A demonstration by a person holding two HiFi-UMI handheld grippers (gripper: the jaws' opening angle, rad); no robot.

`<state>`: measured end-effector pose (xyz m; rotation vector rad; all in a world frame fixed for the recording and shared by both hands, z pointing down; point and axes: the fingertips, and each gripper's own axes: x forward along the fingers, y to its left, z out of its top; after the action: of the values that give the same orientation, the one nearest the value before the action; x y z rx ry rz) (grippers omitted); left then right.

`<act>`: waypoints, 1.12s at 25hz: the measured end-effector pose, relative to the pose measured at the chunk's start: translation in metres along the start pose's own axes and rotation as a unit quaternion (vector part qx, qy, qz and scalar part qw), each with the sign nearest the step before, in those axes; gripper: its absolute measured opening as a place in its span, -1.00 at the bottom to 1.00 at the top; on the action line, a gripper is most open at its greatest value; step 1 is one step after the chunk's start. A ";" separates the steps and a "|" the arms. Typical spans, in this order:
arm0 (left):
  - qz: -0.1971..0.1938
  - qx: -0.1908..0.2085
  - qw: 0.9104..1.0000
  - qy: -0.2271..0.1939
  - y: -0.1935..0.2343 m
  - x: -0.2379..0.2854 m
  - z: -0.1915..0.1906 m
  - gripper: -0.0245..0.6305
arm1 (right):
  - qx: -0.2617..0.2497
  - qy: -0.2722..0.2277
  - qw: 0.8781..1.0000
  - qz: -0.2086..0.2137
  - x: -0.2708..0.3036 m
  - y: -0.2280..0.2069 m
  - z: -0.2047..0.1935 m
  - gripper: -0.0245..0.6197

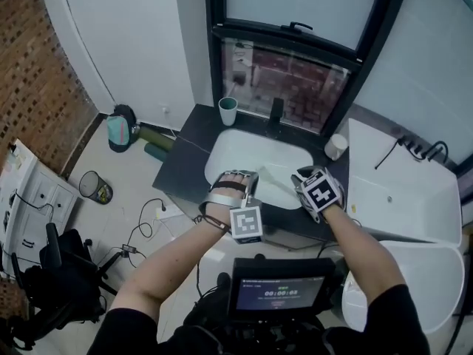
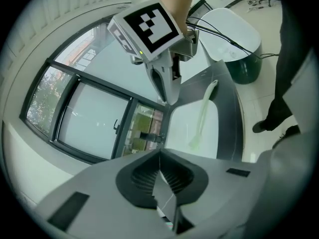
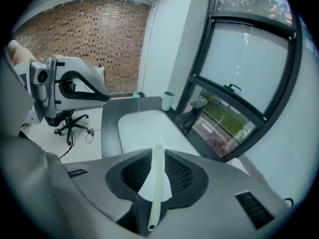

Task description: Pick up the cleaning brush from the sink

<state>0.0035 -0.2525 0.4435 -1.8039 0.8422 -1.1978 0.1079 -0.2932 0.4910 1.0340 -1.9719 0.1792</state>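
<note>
The cleaning brush (image 1: pixel 276 184) is a pale, thin-handled brush slanting over the front of the white sink (image 1: pixel 244 154). My right gripper (image 1: pixel 301 182) is shut on its handle. In the right gripper view the handle (image 3: pixel 154 193) runs straight between the ribbed pads, its end toward the camera. From the left gripper view the brush (image 2: pixel 202 117) shows with its bristle end low over the basin, beside the right gripper (image 2: pixel 168 97). My left gripper (image 1: pixel 247 177) hovers at the sink's front left edge, jaws shut with nothing in them.
A dark counter (image 1: pixel 181 165) surrounds the sink. At the back stand a green-rimmed cup (image 1: pixel 228 111) and a black faucet (image 1: pixel 276 112); a small white cup (image 1: pixel 336 146) is at the right. A white tub (image 1: pixel 403 194) adjoins. A bin (image 1: pixel 94 187), bag (image 1: pixel 120 130) and cables lie on the floor.
</note>
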 end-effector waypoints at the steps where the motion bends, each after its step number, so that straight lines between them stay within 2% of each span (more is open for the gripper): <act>1: 0.002 -0.010 1.000 0.001 0.000 0.015 0.004 -0.89 | 0.006 0.014 1.000 0.018 0.018 -0.007 -0.009 -0.59; 3: -0.011 -0.028 0.999 0.015 -0.006 0.050 0.009 -0.89 | 0.022 0.035 0.998 0.056 0.054 -0.021 -0.027 -0.56; 6: -0.042 -0.038 0.997 0.057 -0.011 0.117 0.013 -0.88 | 0.038 0.061 0.993 0.092 0.105 -0.063 -0.038 -0.56; 8: -0.066 -0.040 0.994 0.083 -0.015 0.161 0.010 -0.82 | 0.056 0.090 0.988 0.114 0.136 -0.091 -0.044 -0.40; 10: -0.084 -0.049 0.991 0.092 -0.019 0.186 0.007 -0.78 | 0.063 0.117 0.983 0.130 0.165 -0.097 -0.053 -0.40; 12: -0.096 -0.046 0.989 0.099 -0.029 0.207 -0.008 -0.78 | 0.050 0.129 0.980 0.141 0.195 -0.090 -0.054 -0.40; 14: -0.102 -0.042 0.988 0.104 -0.036 0.235 -0.025 -0.78 | 0.049 0.137 0.979 0.145 0.228 -0.095 -0.047 -0.40; 18: -0.109 -0.034 0.988 0.107 -0.040 0.285 -0.050 -0.78 | 0.066 0.200 0.968 0.134 0.284 -0.115 -0.063 -0.40; 21: -0.113 -0.020 0.987 0.113 -0.048 0.327 -0.073 -0.78 | 0.064 0.220 0.964 0.136 0.321 -0.124 -0.060 -0.40; 23: -0.121 -0.027 0.985 0.116 -0.052 0.348 -0.083 -0.78 | 0.068 0.219 0.962 0.148 0.345 -0.124 -0.054 -0.40; 25: -0.127 -0.044 0.984 0.115 -0.051 0.360 -0.088 -0.78 | 0.069 0.245 0.955 0.152 0.361 -0.125 -0.064 -0.40; 28: -0.118 -0.059 0.986 0.103 -0.055 0.377 -0.092 -0.78 | 0.073 0.261 0.951 0.148 0.382 -0.126 -0.069 -0.40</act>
<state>0.0476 -0.5710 0.6676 -1.9419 0.8464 -1.5353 0.1403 -0.5692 0.7899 0.6803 -1.6271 0.7008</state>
